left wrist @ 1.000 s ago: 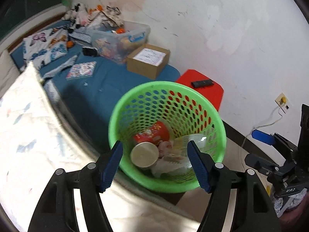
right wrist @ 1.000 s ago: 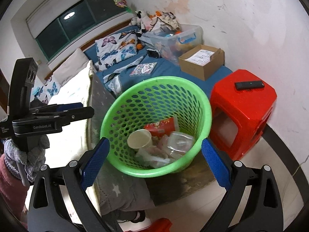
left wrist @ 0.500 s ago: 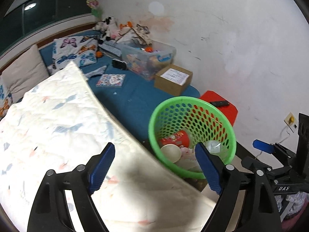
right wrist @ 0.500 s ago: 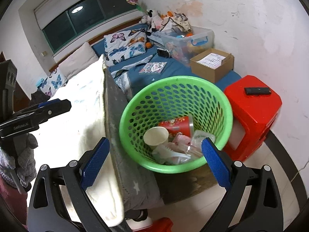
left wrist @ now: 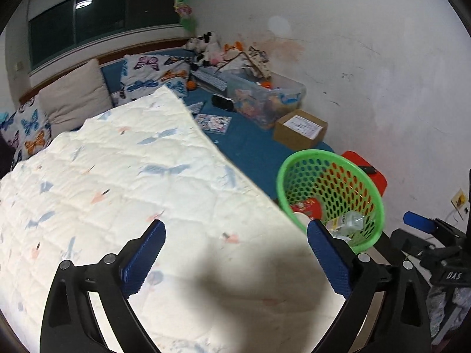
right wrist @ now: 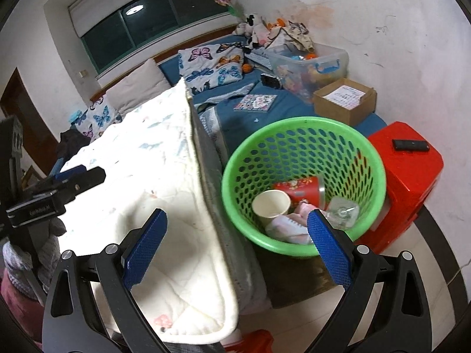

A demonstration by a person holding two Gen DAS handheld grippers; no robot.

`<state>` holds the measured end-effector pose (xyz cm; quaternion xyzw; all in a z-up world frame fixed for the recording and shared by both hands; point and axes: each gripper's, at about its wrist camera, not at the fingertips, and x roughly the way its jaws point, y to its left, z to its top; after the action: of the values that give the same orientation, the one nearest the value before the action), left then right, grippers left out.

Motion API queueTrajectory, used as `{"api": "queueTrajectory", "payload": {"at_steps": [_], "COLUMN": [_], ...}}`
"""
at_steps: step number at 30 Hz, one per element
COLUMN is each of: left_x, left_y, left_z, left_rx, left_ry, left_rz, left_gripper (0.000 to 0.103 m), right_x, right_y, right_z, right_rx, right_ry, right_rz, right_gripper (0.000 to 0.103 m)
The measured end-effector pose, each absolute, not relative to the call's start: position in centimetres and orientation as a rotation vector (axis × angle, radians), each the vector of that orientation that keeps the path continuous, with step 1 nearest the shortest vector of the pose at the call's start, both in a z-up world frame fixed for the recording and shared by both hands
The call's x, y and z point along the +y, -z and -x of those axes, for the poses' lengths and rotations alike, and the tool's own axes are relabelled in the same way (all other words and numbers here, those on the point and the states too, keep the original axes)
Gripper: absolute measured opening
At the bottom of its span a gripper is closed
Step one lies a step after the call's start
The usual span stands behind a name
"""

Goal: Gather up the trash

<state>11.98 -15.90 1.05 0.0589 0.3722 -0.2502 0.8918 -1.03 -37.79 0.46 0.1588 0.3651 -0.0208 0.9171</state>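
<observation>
A green perforated basket (right wrist: 238, 176) stands at the bed's corner and holds a red cup (right wrist: 300, 189), a white paper cup (right wrist: 269, 206), a clear plastic container (right wrist: 343, 210) and pink-white wrappers (right wrist: 290, 225). The basket also shows in the left wrist view (left wrist: 379, 206), at the right. My left gripper (left wrist: 235, 254) is open and empty above the white quilt (left wrist: 117, 182). My right gripper (right wrist: 237, 245) is open and empty, over the quilt's edge and the basket's near rim.
A red stool (right wrist: 409, 176) with a black remote (right wrist: 410, 145) stands right of the basket. On the blue bed lie a cardboard box (right wrist: 344, 104), a clear storage bin (right wrist: 309, 64), a booklet (right wrist: 255, 102) and butterfly pillows (right wrist: 212, 66).
Both grippers have pulled back and up from the basket. The left one has swung left over the quilt, so the basket now sits small at its right.
</observation>
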Motion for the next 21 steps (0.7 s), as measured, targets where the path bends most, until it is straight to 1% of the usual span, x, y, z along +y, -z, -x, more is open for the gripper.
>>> {"api": "queueTrajectory", "payload": {"at_steps": [9,21], "left_x": [-11.3,-8.7], "left_y": [-1.2,-1.7], "left_z": [-11.3,-9.7], "left_rx": [0.75,0.72], "left_ry": [0.413,0.334], "left_rz": [-0.082,-0.065], "left_gripper": [0.094,0.095], "right_x": [-35.5,-32.1], "right_y": [-1.4,-2.0], "right_z": [0.6,0.0], "right_rx": [0.749,0.752], "right_ry": [0.013,-0.055], "right_rz": [-0.3,-0.247], "right_gripper": [0.095,0.095]}}
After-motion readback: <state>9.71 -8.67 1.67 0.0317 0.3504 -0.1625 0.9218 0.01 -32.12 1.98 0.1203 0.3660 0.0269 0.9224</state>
